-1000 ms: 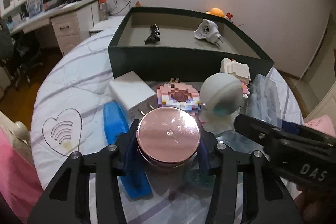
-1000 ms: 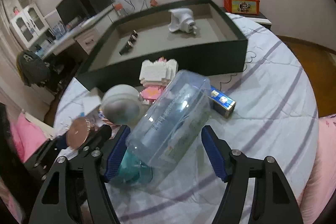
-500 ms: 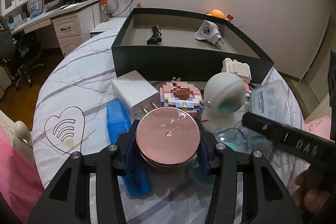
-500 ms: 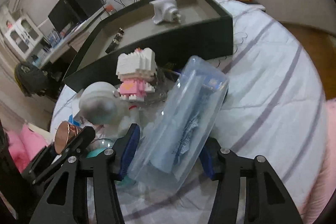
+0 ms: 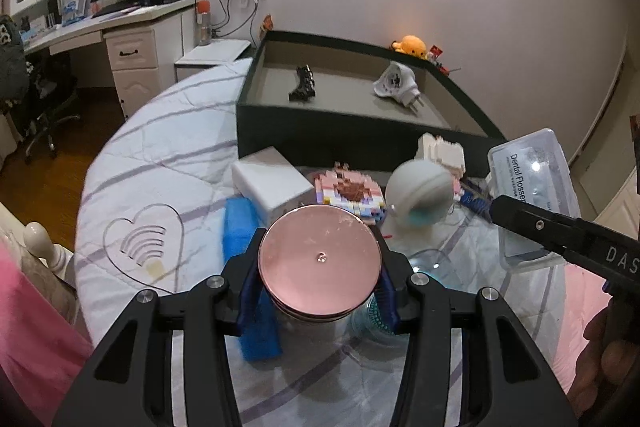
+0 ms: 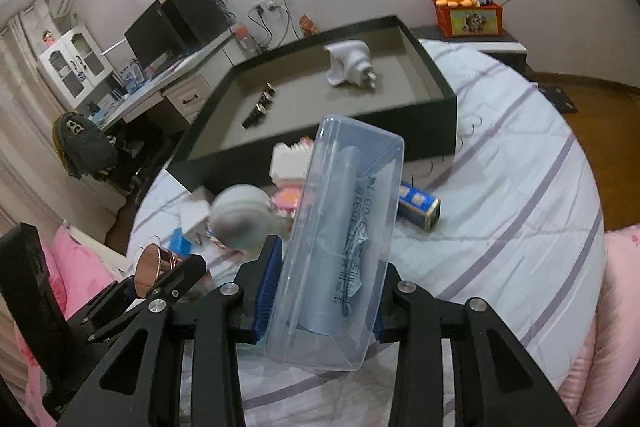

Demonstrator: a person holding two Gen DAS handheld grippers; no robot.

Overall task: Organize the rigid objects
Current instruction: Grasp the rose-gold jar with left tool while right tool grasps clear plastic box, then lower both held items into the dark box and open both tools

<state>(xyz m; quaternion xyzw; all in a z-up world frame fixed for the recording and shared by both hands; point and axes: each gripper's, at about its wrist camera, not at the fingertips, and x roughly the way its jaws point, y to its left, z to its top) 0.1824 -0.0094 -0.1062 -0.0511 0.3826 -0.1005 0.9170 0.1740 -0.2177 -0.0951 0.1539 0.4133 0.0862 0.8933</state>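
Clear plastic floss case (image 6: 340,239) clamped between blue pads (image 6: 267,283) of right gripper (image 6: 320,291), above striped bedspread (image 6: 520,195). Rose-gold lidded jar (image 5: 319,261) pinched in left gripper (image 5: 319,291), near white sphere (image 5: 420,193). Dark tray (image 5: 320,135) beyond, holding white plug adapter (image 5: 396,85).

Left wrist view: low over near edge of bed (image 5: 152,163), looks forward toward dark box (image 5: 360,131) near far edge. Right wrist view: close by, more to right side, faces same way, tilted. Both see dark box (image 6: 320,131), gray ball (image 5: 420,191), desk (image 5: 100,27).
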